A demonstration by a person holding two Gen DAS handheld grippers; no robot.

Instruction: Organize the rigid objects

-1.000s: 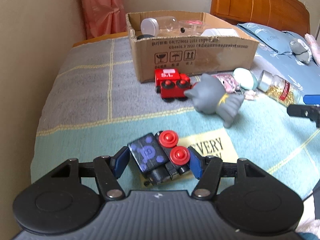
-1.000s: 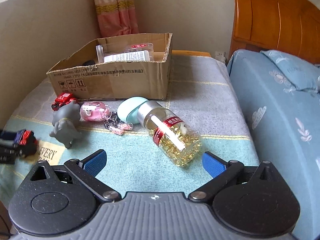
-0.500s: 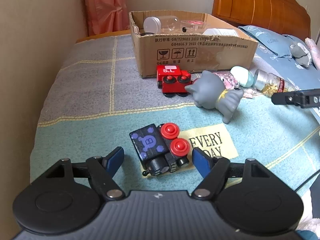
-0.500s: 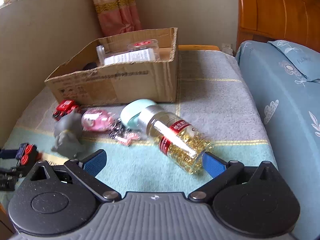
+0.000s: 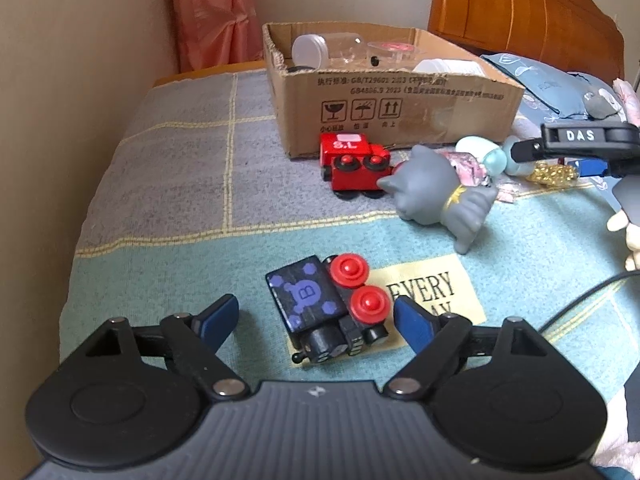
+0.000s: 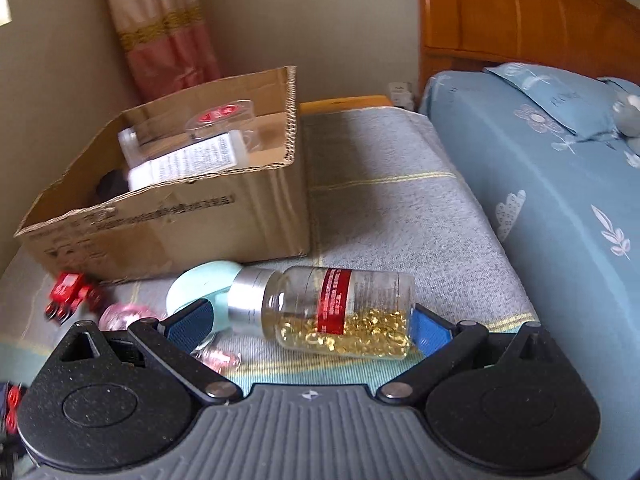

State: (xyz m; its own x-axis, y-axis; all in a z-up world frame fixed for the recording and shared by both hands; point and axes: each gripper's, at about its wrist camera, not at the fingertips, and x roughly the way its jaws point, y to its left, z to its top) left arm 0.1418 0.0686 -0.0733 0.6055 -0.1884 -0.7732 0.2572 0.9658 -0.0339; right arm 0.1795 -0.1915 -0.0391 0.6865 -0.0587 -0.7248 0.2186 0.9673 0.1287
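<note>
A pink curtain [image 5: 212, 12] with a gold band hangs in the corner against the beige wall [image 5: 80, 60]. A wooden headboard [image 6: 520, 12] rises at the back, above a blue bedsheet [image 6: 560, 184] printed with white leaves and flowers (a pillow [image 5: 548, 88] in the same blue lies on it). In front lies a blanket [image 5: 172, 168], grey at the far end and teal nearer, crossed by yellow lines, with a cream patch reading "EVERY" [image 5: 432, 288]. A black cable [image 5: 588, 296] curves over the blanket at the right edge.
</note>
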